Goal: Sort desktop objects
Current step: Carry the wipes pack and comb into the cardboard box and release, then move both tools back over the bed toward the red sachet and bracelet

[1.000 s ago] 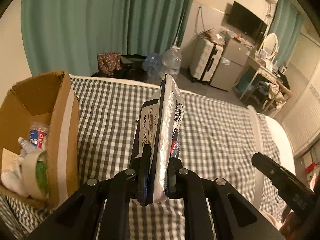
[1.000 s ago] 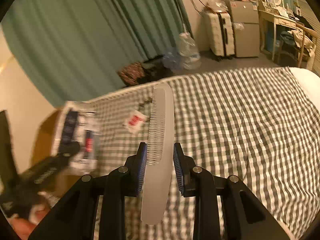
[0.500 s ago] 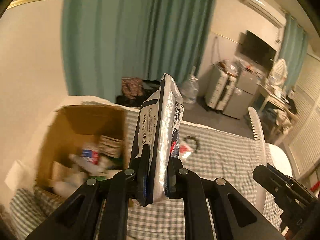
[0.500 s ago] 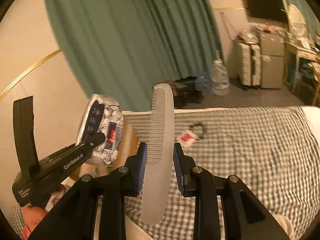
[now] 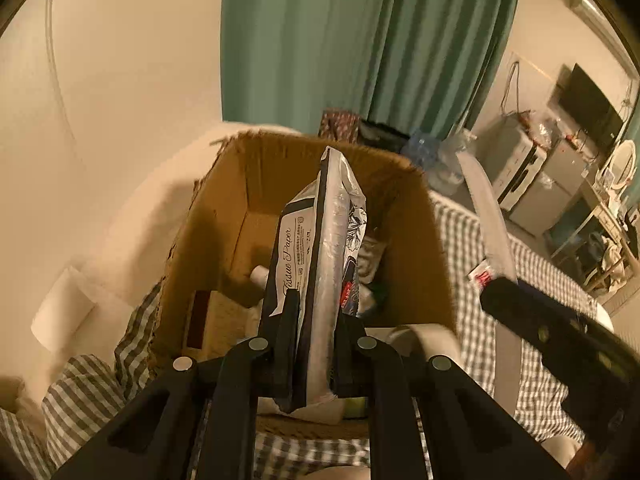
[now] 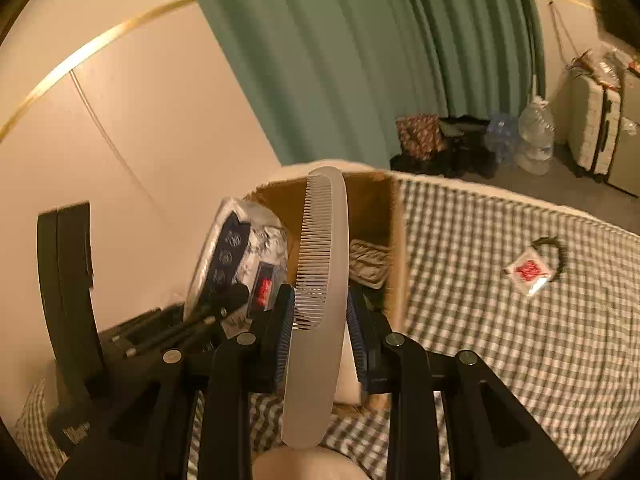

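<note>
My left gripper [image 5: 314,312] is shut on a silver tissue pack [image 5: 320,248] and holds it upright over the open cardboard box [image 5: 416,216]. The pack also shows in the right wrist view [image 6: 240,252]. My right gripper [image 6: 320,308] is shut on a white comb [image 6: 320,280], held upright just right of the left gripper, above the box's near edge [image 6: 396,248]. The comb also shows in the left wrist view [image 5: 486,216]. Several items lie inside the box, partly hidden by the pack.
The box sits at the left end of a checked bedspread [image 6: 500,320]. A small red-and-white packet [image 6: 526,272] and a dark hair tie [image 6: 554,248] lie on the bed to the right. A cream wall [image 5: 120,100] stands behind the box.
Both grippers have swung left from over the bed to above the cardboard box, each keeping its grip. The box now fills the middle of the left wrist view.
</note>
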